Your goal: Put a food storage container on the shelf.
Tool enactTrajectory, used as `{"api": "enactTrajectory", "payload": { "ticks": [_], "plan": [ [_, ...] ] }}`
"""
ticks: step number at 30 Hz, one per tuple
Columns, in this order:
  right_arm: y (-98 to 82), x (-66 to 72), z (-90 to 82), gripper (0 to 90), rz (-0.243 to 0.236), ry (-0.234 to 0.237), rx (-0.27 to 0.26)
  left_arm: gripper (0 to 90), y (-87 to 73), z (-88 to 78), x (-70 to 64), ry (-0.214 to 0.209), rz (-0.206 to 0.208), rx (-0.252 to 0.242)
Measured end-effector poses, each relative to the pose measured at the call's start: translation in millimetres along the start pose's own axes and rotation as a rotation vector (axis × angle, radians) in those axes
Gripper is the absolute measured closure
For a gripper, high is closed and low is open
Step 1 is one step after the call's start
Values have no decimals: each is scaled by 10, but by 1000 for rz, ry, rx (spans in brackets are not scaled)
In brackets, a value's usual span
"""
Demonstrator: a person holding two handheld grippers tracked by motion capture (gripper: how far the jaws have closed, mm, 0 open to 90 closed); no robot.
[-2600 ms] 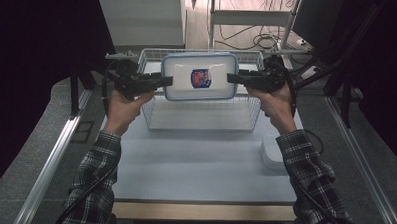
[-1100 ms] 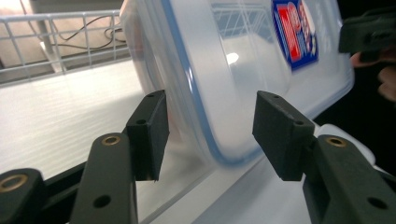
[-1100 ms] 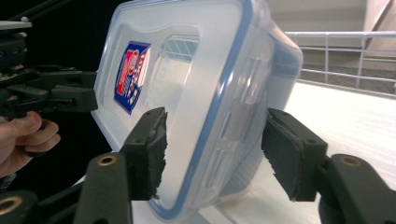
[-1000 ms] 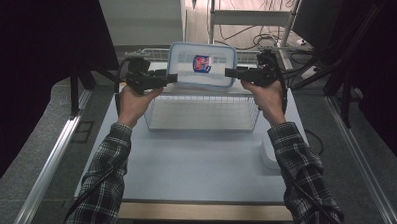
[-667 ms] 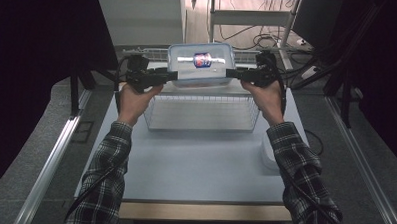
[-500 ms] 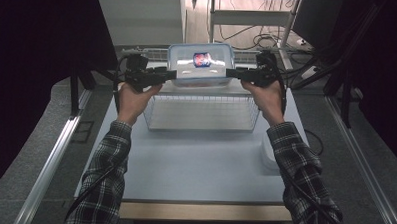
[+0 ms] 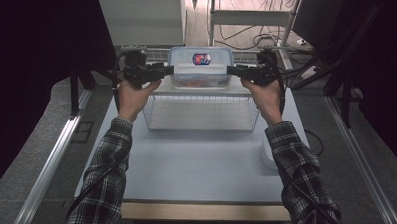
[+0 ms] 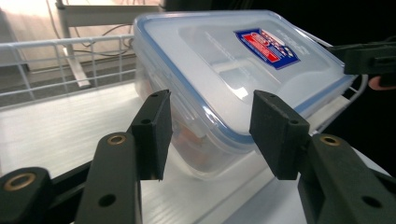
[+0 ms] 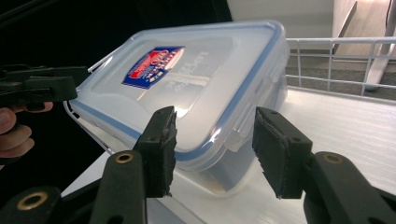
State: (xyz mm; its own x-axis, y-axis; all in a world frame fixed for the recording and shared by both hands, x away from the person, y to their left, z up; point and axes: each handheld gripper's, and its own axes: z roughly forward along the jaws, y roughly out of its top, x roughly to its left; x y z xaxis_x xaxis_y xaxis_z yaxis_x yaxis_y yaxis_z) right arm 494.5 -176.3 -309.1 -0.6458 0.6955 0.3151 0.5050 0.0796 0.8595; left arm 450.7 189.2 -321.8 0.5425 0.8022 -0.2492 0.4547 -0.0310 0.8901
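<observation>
We hold a clear lidded food container (image 7: 200,67) between our two grippers, one at each short end, so the load stays balanced and the lid level. The left gripper (image 8: 208,135) has just been closing; its jaws straddle the near end, though we cannot tell whether the pads press. The right gripper (image 9: 212,147) has closed likewise around the latch end. The container sits at the wire basket (image 7: 201,112)'s far rim, just ahead of both tools.

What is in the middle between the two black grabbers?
A clear plastic box with a blue-edged lid and a red and blue sticker sits between the left gripper and the right gripper, at the far edge of the wire basket. The high view shows it.
</observation>
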Motion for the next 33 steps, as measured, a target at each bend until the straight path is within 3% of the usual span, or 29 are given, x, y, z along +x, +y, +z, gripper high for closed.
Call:
{"api": "enactTrajectory", "payload": {
  "ticks": [1, 10, 15, 19, 27, 33],
  "plan": [
    [4, 9, -10, 513, -13, -21, -14, 495, -1, -1, 4, -4, -3, -4],
    [-2, 15, -62, 580, -61, -35, -38, 483, -23, -49, 1, -20, 16, -25],
    [-24, 60, -153, 618, -121, 6, -42, 497, -92, -164, -25, -49, 38, -36],
    [-75, 114, -205, 620, -156, 9, -34, 481, -176, -214, -65, -62, 64, -31],
    [-209, 143, -266, 525, -187, 30, -12, 384, -350, -256, -137, -90, 99, -26],
    [-385, 187, -301, 403, -208, 34, 14, 298, -580, -223, -191, -111, 147, 29]
  ]
}}
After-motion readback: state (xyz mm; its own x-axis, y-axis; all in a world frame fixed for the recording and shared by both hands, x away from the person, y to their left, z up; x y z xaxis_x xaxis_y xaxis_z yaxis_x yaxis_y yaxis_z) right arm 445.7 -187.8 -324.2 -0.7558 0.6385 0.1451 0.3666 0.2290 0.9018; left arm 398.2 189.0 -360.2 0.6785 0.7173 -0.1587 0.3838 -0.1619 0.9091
